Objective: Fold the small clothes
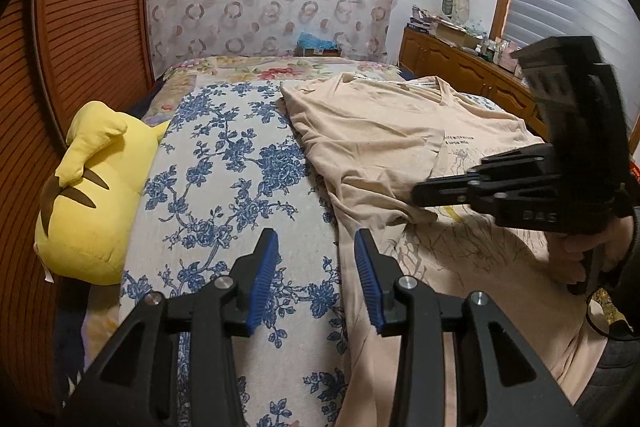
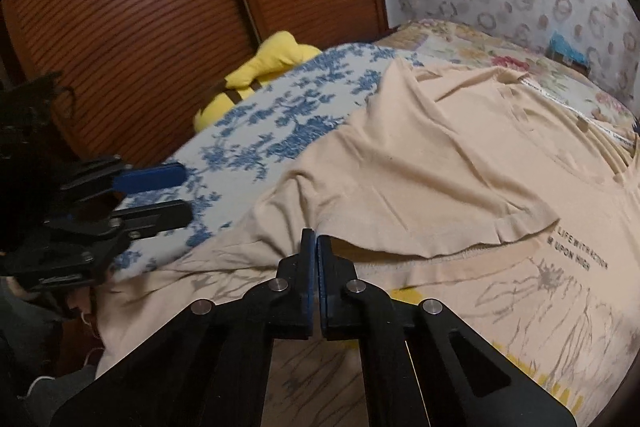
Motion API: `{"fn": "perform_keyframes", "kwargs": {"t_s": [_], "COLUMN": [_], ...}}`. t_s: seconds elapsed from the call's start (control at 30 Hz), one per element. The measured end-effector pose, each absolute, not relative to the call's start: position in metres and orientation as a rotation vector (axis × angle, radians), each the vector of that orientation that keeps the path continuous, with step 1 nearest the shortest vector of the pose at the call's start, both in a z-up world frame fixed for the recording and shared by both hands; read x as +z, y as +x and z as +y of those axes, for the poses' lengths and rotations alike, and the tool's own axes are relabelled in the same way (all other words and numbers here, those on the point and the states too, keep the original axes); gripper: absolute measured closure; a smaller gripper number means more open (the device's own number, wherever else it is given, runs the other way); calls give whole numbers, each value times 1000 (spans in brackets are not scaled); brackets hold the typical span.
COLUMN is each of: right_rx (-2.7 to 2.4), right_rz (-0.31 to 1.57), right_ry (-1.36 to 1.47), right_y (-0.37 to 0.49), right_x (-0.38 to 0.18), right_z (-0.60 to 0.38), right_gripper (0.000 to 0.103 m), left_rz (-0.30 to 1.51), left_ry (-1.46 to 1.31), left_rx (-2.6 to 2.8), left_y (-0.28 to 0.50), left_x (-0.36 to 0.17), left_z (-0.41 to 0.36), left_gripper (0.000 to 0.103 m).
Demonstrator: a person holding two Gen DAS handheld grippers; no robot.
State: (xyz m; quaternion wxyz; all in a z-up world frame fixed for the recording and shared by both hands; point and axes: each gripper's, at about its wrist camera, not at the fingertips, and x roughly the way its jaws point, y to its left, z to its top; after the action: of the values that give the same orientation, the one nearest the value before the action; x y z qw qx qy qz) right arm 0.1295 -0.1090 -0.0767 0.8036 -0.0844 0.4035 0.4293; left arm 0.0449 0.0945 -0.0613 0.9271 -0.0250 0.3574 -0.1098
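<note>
Shirt: beige tee (image 1: 384,131) spread on bed (image 1: 224,163), over blue-floral cover; one sleeve folded inward onto chest print.
L tool (image 1: 316,279): jaws wide, nothing between, hovering above shirt's edge.
R tool (image 2: 316,259): jaws closed together at folded sleeve (image 2: 440,195) hem; can't tell if cloth pinched.
Beside bed: yellow plush (image 1: 88,195), by wood slatted door (image 1: 88,27).

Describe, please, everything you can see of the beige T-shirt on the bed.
The beige T-shirt is thin, soft-looking knit, lying front up on the blue floral bedspread, neckline toward the wall. Its front carries small dark lettering and a faint grey line drawing with yellow patches. One sleeve is folded in across the chest, and the cloth is wrinkled. The right gripper is shut at the fabric near that sleeve; the left gripper hangs open over its edge.
</note>
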Motion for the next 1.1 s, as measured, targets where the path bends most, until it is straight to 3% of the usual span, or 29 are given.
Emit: {"fn": "perform_keyframes", "kwargs": {"t_s": [0.3,0.4,0.6,1.1], "right_rx": [902,878,796,309], "right_rz": [879,872,820,721], "right_ry": [-208,-196,-195,-130], "right_y": [108,108,111,116], "right_x": [-82,-80,-68,-49], "right_z": [-119,-127,-163,-385], "right_gripper": [103,87,74,73], "left_rz": [715,707,696,684], "left_ry": [-54,-54,-45,-9], "left_rx": [-233,-240,-262,-331], "left_y": [44,43,48,67], "left_x": [-58,-54,-49,-41], "left_z": [92,87,75,29], "left_gripper": [65,64,64,64]}}
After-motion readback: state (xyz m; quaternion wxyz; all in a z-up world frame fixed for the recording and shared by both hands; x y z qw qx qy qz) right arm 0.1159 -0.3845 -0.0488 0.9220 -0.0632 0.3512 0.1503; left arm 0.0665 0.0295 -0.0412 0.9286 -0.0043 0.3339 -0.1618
